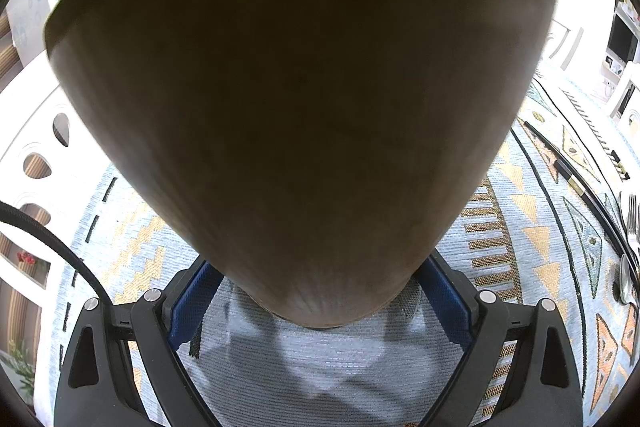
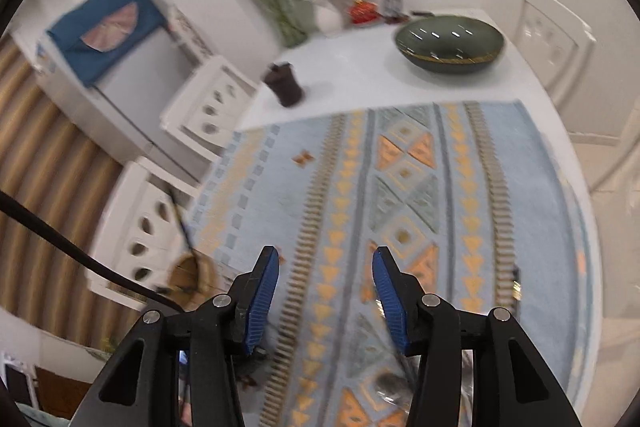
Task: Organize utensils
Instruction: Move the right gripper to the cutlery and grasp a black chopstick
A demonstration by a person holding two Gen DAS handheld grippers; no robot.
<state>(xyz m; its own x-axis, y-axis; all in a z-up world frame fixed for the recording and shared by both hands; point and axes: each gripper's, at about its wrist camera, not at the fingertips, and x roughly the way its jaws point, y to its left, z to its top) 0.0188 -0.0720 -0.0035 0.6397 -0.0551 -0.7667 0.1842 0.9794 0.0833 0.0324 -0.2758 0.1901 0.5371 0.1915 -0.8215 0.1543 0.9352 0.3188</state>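
Note:
In the left wrist view, my left gripper point(image 1: 316, 291) is shut on a large brown wooden holder point(image 1: 296, 87), which fills most of the frame and hides the fingertips. A fork point(image 1: 632, 219), a spoon point(image 1: 625, 279) and a long black chopstick-like utensil point(image 1: 568, 163) lie on the patterned cloth point(image 1: 520, 227) at the right edge. In the right wrist view, my right gripper point(image 2: 326, 291) is open and empty above the patterned cloth point(image 2: 360, 187). The same holder point(image 2: 192, 277) shows at lower left, with a thin black utensil standing in it. A spoon point(image 2: 390, 385) lies partly hidden below the right finger.
On the white table point(image 2: 352, 75) beyond the cloth stand a dark cup point(image 2: 285, 83), a dark green bowl point(image 2: 450, 45), a flower vase point(image 2: 294, 15) and a red item point(image 2: 362, 11). White chairs point(image 2: 208, 99) stand at the left. A black cable point(image 2: 60, 243) crosses lower left.

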